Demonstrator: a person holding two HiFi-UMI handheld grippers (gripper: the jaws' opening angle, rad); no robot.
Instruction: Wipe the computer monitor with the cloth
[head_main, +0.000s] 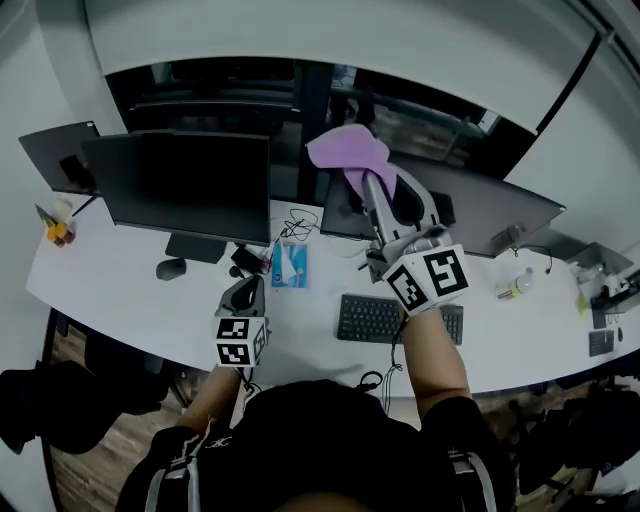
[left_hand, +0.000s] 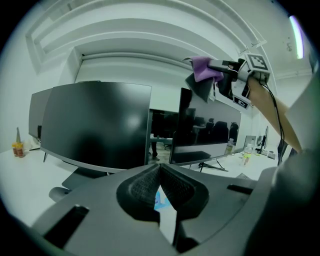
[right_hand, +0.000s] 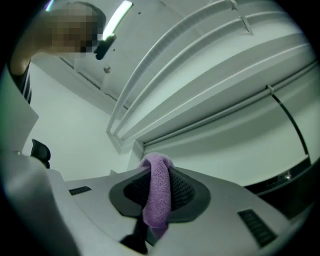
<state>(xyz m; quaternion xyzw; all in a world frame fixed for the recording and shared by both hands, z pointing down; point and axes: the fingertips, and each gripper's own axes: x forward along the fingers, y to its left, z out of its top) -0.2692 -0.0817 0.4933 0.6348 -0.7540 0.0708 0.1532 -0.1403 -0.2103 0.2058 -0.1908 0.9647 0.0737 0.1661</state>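
The purple terry cloth (right_hand: 156, 195) is pinched between the jaws of the right gripper (right_hand: 158, 175), which holds it up at the top left corner of the wide black monitor (left_hand: 207, 131). Left of that monitor stands a second black monitor (head_main: 180, 185). In front of it, on the white surface (head_main: 110, 295), lies a black keyboard (head_main: 370, 318). Left of the keyboard and below the monitor, the left gripper (left_hand: 159, 172) hovers, its jaws pressed together with nothing between them.

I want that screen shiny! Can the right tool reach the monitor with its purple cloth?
Probably yes: the right tool grips the cloth beside the top edge of the monitor, with nothing between them.
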